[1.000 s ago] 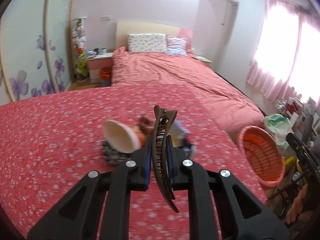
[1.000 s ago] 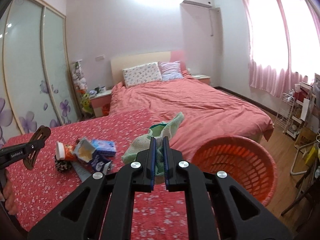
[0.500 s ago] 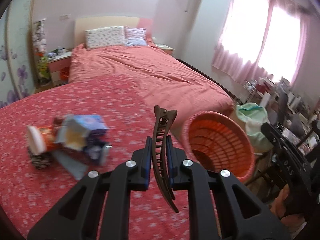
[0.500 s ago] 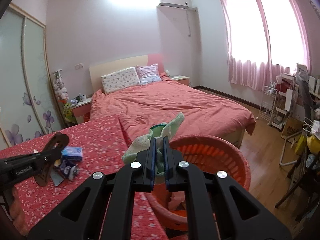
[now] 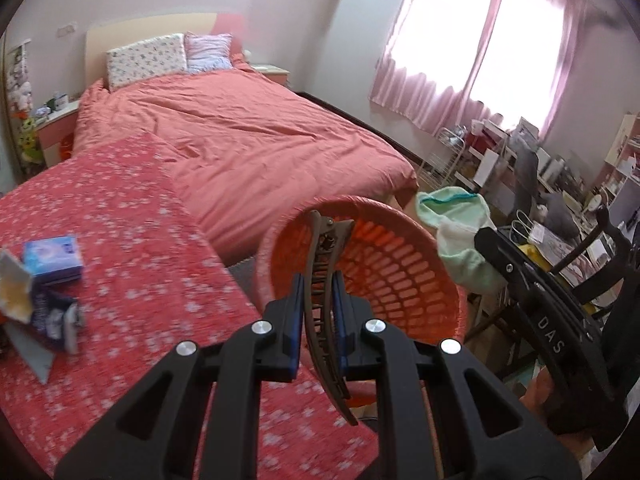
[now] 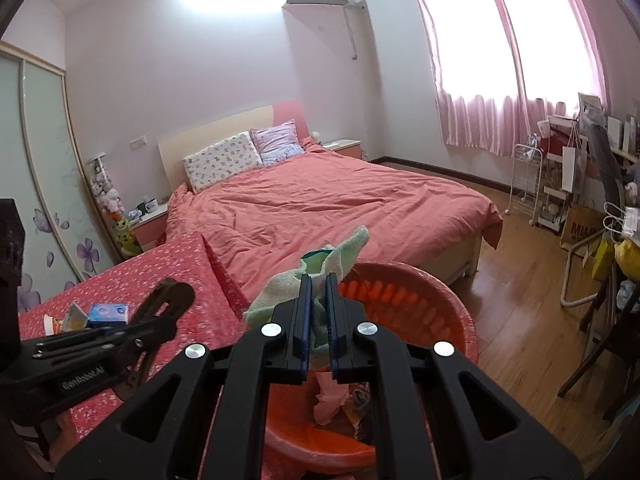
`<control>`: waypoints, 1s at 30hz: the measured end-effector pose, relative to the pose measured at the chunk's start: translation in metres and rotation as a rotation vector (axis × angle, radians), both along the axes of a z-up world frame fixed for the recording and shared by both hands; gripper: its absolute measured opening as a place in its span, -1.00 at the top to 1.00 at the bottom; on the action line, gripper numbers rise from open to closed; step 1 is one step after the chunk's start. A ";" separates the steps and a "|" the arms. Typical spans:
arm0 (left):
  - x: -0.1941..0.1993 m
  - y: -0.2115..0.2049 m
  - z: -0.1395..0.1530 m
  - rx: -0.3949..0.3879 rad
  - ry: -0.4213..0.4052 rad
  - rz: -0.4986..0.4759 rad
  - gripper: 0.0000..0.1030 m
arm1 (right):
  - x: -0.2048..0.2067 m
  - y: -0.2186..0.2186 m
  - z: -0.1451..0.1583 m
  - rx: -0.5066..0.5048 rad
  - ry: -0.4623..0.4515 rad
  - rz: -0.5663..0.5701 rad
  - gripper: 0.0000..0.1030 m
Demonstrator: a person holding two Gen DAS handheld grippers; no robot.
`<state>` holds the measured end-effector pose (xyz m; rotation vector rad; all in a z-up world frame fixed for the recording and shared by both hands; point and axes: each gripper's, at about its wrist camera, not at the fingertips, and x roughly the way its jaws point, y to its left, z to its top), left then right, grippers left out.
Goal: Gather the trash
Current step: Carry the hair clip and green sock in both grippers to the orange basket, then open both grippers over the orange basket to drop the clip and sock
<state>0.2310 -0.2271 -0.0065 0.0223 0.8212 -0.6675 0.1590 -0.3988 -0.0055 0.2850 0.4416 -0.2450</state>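
My left gripper (image 5: 318, 280) is shut on a brown hair claw clip (image 5: 326, 232), which stands upright between the pads. It hangs over the near rim of an orange plastic basket (image 5: 400, 276). My right gripper (image 6: 318, 280) is shut on a pale green cloth (image 6: 340, 256) above the same basket (image 6: 452, 304). The left wrist view shows that cloth (image 5: 460, 232) just right of the basket. Pink paper (image 6: 330, 396) and other scraps lie in the basket. A blue box (image 5: 52, 256) and a torn carton (image 5: 16, 292) lie on the red flowered cover (image 5: 140, 260).
A large bed with a coral quilt (image 6: 320, 208) fills the room behind the basket. A dark wooden chair (image 6: 608, 344), shelves and bags crowd the right side. Wooden floor (image 6: 520, 300) runs between bed and chair. A hand (image 5: 544, 392) holds the right gripper.
Both grippers have swung right, away from the trash pile, to the orange basket. The pile has slid to the left edge of both views. Clip and cloth stay gripped.
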 end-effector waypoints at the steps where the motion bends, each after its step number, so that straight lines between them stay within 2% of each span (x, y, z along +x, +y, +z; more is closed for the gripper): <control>1: 0.002 -0.006 -0.004 0.002 0.008 -0.008 0.72 | 0.001 -0.003 0.000 0.006 0.001 -0.001 0.86; 6: 0.010 -0.034 -0.022 0.026 0.033 -0.043 0.71 | 0.005 -0.017 -0.010 0.047 0.013 -0.012 0.85; 7: 0.011 -0.037 -0.025 0.033 0.035 -0.045 0.68 | 0.005 -0.019 -0.012 0.054 0.015 -0.012 0.84; 8: 0.013 -0.041 -0.029 0.045 0.037 -0.042 0.53 | 0.006 -0.021 -0.014 0.063 0.018 -0.012 0.80; 10: 0.016 -0.044 -0.035 0.057 0.040 -0.032 0.20 | 0.008 -0.027 -0.021 0.083 0.031 -0.015 0.70; 11: 0.018 -0.043 -0.039 0.064 0.045 -0.021 0.14 | 0.008 -0.029 -0.023 0.088 0.038 -0.018 0.63; 14: 0.021 -0.037 -0.047 0.082 0.060 0.000 0.10 | 0.006 -0.030 -0.029 0.096 0.061 -0.035 0.29; 15: 0.022 -0.032 -0.048 0.088 0.062 0.012 0.08 | 0.005 -0.030 -0.030 0.095 0.063 -0.038 0.17; 18: 0.025 -0.015 -0.049 0.103 0.053 0.050 0.00 | 0.001 -0.023 -0.029 0.052 0.074 -0.049 -0.01; 24: 0.022 0.028 -0.040 0.116 0.032 0.124 -0.15 | 0.001 -0.012 -0.022 0.008 0.089 -0.036 -0.07; 27: 0.014 0.052 -0.033 0.127 0.006 0.187 -0.35 | 0.000 -0.004 -0.018 -0.013 0.091 -0.019 -0.24; 30: 0.005 0.084 -0.027 0.141 -0.022 0.257 -0.52 | 0.002 0.009 -0.015 -0.028 0.095 0.008 -0.27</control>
